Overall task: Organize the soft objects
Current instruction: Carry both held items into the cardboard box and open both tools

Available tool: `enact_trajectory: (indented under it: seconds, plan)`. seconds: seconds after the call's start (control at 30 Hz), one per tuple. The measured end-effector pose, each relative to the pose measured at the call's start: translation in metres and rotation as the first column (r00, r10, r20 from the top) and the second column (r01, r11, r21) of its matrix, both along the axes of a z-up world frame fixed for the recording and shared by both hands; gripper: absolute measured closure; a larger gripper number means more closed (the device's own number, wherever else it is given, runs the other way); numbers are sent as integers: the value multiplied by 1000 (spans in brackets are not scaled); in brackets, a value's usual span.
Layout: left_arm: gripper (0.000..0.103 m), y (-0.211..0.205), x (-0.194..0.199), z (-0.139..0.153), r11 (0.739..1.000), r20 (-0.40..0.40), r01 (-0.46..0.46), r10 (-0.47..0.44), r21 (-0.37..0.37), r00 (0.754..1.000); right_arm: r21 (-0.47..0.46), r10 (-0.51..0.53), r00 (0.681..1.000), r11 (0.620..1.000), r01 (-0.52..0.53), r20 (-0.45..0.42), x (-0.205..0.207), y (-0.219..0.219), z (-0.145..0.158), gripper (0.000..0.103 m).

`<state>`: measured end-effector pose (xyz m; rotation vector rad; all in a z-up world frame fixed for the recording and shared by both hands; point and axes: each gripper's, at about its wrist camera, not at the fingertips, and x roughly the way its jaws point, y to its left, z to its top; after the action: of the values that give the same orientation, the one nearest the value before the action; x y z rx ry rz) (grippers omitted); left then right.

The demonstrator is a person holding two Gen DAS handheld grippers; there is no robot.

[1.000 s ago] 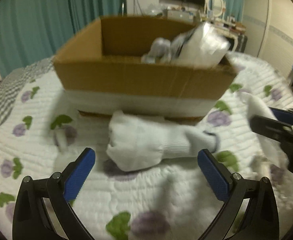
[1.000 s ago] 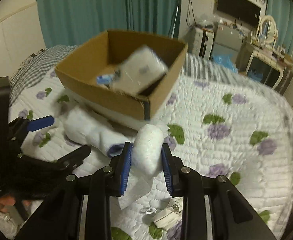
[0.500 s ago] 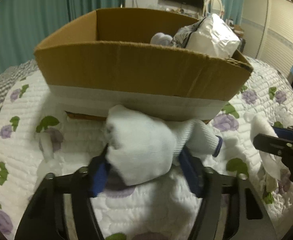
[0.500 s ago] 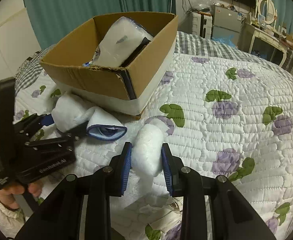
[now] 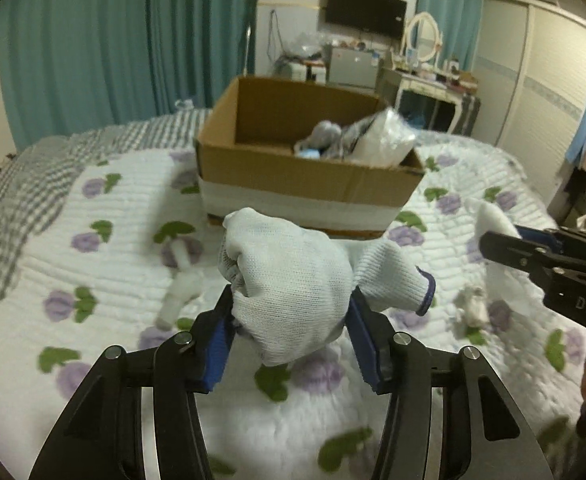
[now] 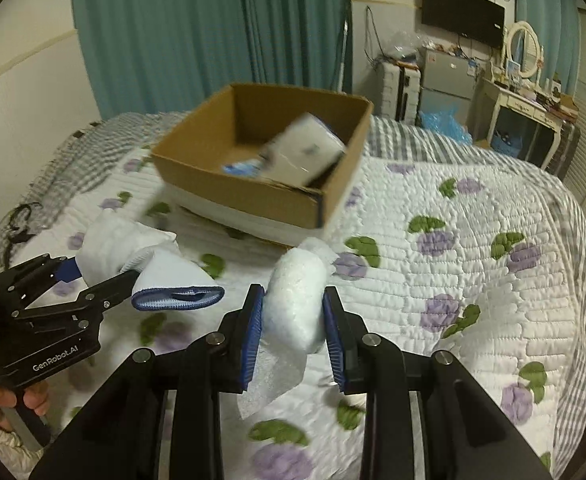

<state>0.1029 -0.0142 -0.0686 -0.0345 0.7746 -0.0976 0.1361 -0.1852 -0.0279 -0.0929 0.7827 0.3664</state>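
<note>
My left gripper [image 5: 291, 322] is shut on a white knit glove [image 5: 289, 280] with a blue cuff and holds it above the quilt, in front of the cardboard box [image 5: 305, 176]. The glove also shows in the right wrist view [image 6: 133, 252]. My right gripper [image 6: 293, 328] is shut on a white foam wrap bundle [image 6: 297, 304], lifted off the bed, near the box [image 6: 261, 196]. The box holds a white plastic-wrapped pack [image 6: 305, 152] and other soft items.
The floral quilted bedspread [image 6: 473, 280] covers the bed. Small white scraps lie on it at the left [image 5: 181, 288] and at the right [image 5: 471, 304]. Teal curtains, a dresser and a fridge stand beyond the bed.
My left gripper closed on the white glove and lifted it away from the box. My right gripper kept the foam bundle and rose with it.
</note>
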Motion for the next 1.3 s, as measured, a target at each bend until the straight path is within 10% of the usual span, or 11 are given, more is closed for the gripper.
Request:
enact_trajectory:
  seconds: [0.4, 0.73, 1.3]
  plan:
    - [51, 20, -28, 83, 999, 147, 22, -28, 45, 989, -8, 95, 981, 995, -95, 171, -36, 46, 94, 74]
    - [51, 36, 11, 116, 998, 211, 18, -32, 67, 977, -33, 109, 967, 994, -104, 230, 29, 69, 130, 74]
    - [51, 14, 161, 50, 986, 125, 69, -88, 149, 988, 31, 35, 997, 999, -37, 74, 207, 77, 40, 74]
